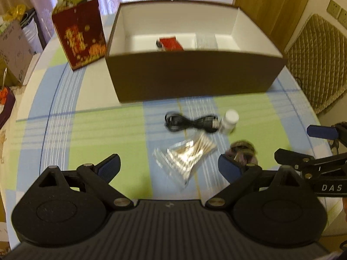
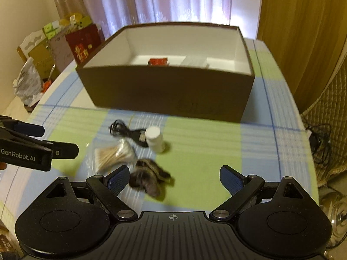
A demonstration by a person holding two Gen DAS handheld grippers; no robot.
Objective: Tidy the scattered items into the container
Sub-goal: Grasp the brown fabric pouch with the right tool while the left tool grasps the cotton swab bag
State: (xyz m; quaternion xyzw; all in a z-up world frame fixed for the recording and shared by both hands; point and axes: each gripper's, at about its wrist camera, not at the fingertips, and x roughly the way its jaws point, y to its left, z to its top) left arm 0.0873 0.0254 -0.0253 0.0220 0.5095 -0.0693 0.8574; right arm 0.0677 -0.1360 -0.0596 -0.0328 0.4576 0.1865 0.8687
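Observation:
A brown open box (image 1: pixel 195 75) (image 2: pixel 169 91) with a white inside stands at the back of the table; a red packet (image 1: pixel 171 43) (image 2: pixel 157 61) lies in it. In front lie a coiled black cable (image 1: pixel 190 123) (image 2: pixel 130 133), a white bottle (image 1: pixel 229 121) (image 2: pixel 155 139), a clear bag of cotton swabs (image 1: pixel 186 158) (image 2: pixel 113 155) and a dark furry item (image 1: pixel 243 150) (image 2: pixel 148 177). My left gripper (image 1: pixel 170 169) hangs open above the swab bag. My right gripper (image 2: pixel 174 182) is open too, the furry item by its left finger.
A checked blue, green and white cloth (image 1: pixel 108 130) covers the table. A red gift bag (image 1: pixel 79 35) (image 2: pixel 83 43) stands left of the box. Cartons and bags (image 2: pixel 39 65) crowd the left side. A quilted chair back (image 1: pixel 316 60) is at the right.

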